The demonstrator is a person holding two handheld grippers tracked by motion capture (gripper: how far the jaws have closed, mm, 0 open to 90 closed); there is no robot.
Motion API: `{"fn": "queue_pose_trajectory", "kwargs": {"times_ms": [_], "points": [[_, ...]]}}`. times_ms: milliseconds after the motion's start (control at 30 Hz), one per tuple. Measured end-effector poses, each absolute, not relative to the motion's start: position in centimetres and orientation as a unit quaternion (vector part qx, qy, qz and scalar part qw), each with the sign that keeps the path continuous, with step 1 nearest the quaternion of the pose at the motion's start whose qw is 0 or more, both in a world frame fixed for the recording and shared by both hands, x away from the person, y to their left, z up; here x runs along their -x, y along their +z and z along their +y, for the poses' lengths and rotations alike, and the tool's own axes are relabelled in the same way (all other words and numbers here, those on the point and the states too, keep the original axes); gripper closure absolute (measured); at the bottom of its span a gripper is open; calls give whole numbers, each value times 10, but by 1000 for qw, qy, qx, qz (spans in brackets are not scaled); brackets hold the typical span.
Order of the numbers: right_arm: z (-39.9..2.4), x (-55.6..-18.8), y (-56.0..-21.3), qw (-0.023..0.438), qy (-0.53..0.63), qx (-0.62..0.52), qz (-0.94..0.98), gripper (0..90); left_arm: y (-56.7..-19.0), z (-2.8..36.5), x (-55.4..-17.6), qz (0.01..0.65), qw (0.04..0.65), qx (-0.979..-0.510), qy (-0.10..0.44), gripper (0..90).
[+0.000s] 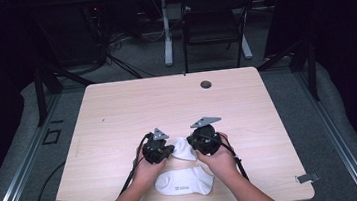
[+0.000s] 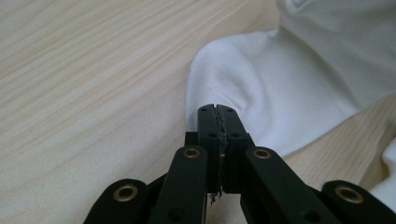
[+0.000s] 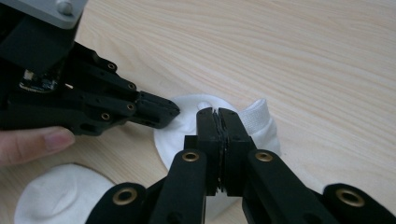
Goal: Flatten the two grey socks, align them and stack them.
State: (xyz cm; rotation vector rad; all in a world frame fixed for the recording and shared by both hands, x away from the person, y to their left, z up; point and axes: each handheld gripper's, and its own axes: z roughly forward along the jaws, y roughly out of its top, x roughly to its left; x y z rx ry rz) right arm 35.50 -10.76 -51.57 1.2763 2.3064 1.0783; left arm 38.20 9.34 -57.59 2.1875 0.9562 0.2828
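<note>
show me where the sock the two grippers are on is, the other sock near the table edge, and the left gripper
sock between the grippers (image 1: pixel 184 149), high view, bare middle of the fabric
second sock (image 1: pixel 184 182), high view, middle of its body
left gripper (image 2: pixel 218 111), left gripper view, tips of its closed jaws

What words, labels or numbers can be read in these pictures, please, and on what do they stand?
Near sock: a small grey printed mark in the high view, too small and blurred to read.
Far sock, table, tools: no text to be seen.
</note>
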Motion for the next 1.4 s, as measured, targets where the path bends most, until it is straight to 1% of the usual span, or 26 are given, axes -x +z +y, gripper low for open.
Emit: {"fn": "queue_pose_trajectory", "kwargs": {"times_ms": [367,633,767,900,933,1000,1067,1167,1233,1400], "points": [[-135,-347,-522,156,372,-448,798,887,-575,115,-376,396,353,-840,115,900],[-156,-344,-540,145,376,-466,788,881,-575,123,-366,406,352,-837,108,897],[-160,-342,-548,141,365,-469,791,860,-574,123,-359,403,350,-839,103,882],[-165,-341,-557,148,353,-479,790,829,-573,122,-352,396,346,-846,92,864],[-167,-341,-558,143,352,-484,788,824,-572,122,-351,396,346,-846,89,860],[-172,-341,-560,139,344,-493,787,794,-571,122,-349,391,347,-847,90,852],[-176,-341,-558,141,349,-506,776,792,-569,123,-349,387,357,-845,95,847],[-175,-340,-552,148,361,-498,775,821,-566,124,-353,390,366,-839,97,847],[-170,-341,-549,142,369,-489,777,839,-565,124,-357,391,369,-838,94,846],[-154,-348,-554,132,367,-476,788,833,-568,121,-365,395,366,-837,95,847]]}}
